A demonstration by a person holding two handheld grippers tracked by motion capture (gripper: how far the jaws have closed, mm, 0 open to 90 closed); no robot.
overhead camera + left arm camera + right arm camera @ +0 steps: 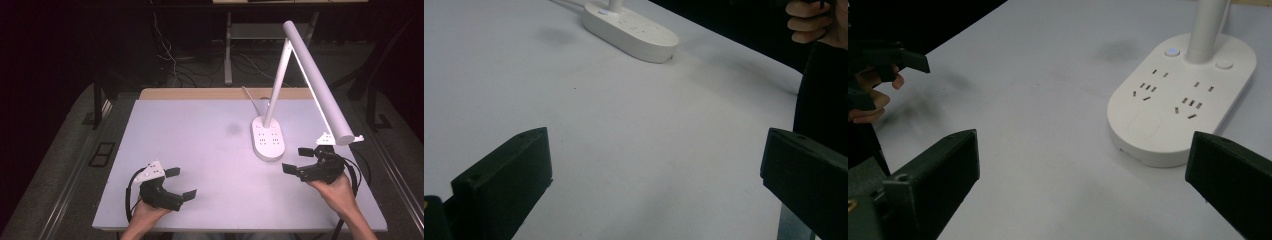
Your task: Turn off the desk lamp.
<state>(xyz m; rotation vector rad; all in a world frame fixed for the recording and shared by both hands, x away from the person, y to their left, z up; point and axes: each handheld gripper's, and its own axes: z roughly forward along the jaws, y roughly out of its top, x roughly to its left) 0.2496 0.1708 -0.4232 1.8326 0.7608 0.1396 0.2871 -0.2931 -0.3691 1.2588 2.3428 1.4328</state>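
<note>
I hold my right gripper [299, 160] low over the right side of the table [200, 145], jaws spread wide and gripping nothing; my left gripper [181, 183] rests near the front left, just as wide and just as bare. Just beyond my right jaws stands the white desk lamp [300, 75], its oval base [1178, 105] flat on the table at right of centre, carrying 2 groups of socket slots, a lit button [1172, 51] and 1 plain button. I judge the base heavy and slick, the thin post [277, 85] stiff but top-heavy, so I would take the post low down. No containers are on the table.
</note>
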